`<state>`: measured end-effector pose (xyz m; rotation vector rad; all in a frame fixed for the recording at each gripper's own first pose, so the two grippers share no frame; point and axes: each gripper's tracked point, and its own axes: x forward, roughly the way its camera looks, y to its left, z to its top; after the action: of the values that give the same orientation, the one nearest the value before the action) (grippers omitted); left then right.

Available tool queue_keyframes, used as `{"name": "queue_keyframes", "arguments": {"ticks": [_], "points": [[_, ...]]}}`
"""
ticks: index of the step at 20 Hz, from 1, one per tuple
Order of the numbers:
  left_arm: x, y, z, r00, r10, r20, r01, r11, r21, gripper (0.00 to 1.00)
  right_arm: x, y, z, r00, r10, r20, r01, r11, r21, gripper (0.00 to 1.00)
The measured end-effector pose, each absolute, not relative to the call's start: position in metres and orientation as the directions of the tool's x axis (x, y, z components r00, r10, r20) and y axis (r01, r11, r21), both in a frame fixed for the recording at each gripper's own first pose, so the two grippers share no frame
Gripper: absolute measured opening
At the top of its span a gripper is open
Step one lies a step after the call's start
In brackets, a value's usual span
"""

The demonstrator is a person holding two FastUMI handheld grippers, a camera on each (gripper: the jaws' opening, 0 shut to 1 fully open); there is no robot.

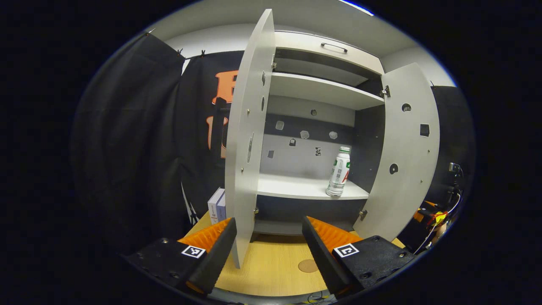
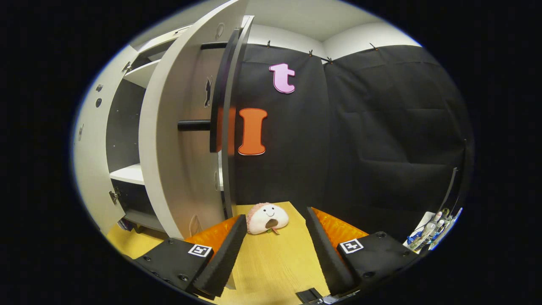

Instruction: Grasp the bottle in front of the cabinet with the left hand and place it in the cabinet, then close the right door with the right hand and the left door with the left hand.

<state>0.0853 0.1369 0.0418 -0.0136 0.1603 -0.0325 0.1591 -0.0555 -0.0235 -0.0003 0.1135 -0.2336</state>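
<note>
Bottle (image 1: 339,171) upright on my cabinet's lower shelf (image 1: 296,188) near its right end, both doors open, my left gripper (image 1: 269,241) spread astride the left door (image 1: 247,140) edge, right gripper (image 2: 275,239) spread, empty, over the surface (image 2: 275,262), right door (image 2: 182,140) beside it

Bright overhead light, sharp focus — fisheye bends the edges, dark cloth absorbs light.
</note>
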Motion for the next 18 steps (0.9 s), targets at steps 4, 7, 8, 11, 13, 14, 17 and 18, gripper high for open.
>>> {"name": "queue_keyframes", "arguments": {"ticks": [4,7,8,11,13,14,17,18], "points": [[0.083,0.151,0.043,0.987,-0.016,-0.161,0.016,1.000,-0.005,0.95,0.162,-0.028,-0.029,0.974,-0.183,-0.132,0.189,0.981,0.034,0.93],[0.081,0.164,0.045,0.988,0.005,-0.153,-0.005,1.000,0.000,0.97,0.165,-0.007,-0.028,0.978,-0.170,-0.123,0.175,0.984,0.028,0.94],[0.081,0.167,0.046,0.989,0.010,-0.150,-0.010,1.000,0.002,0.95,0.165,-0.003,-0.026,0.977,-0.176,-0.116,0.179,0.984,0.017,0.94],[0.078,0.173,0.046,0.989,0.016,-0.145,-0.015,1.000,0.008,0.95,0.165,0.005,-0.026,0.976,-0.186,-0.111,0.188,0.982,0.016,0.94],[0.077,0.176,0.046,0.990,0.016,-0.142,-0.014,1.000,0.013,0.95,0.165,0.010,-0.028,0.976,-0.183,-0.119,0.189,0.981,0.034,0.94],[0.077,0.177,0.046,0.990,0.014,-0.141,-0.013,1.000,0.011,0.95,0.165,0.014,-0.029,0.976,-0.182,-0.120,0.188,0.981,0.038,0.94],[0.072,0.181,0.045,0.990,0.013,-0.139,-0.014,1.000,-0.003,0.95,0.170,0.026,-0.026,0.978,-0.174,-0.112,0.178,0.983,0.032,0.94],[0.072,0.183,0.043,0.990,0.018,-0.137,-0.018,1.000,-0.004,0.95,0.171,0.031,-0.027,0.980,-0.165,-0.111,0.169,0.985,0.031,0.94]]}}
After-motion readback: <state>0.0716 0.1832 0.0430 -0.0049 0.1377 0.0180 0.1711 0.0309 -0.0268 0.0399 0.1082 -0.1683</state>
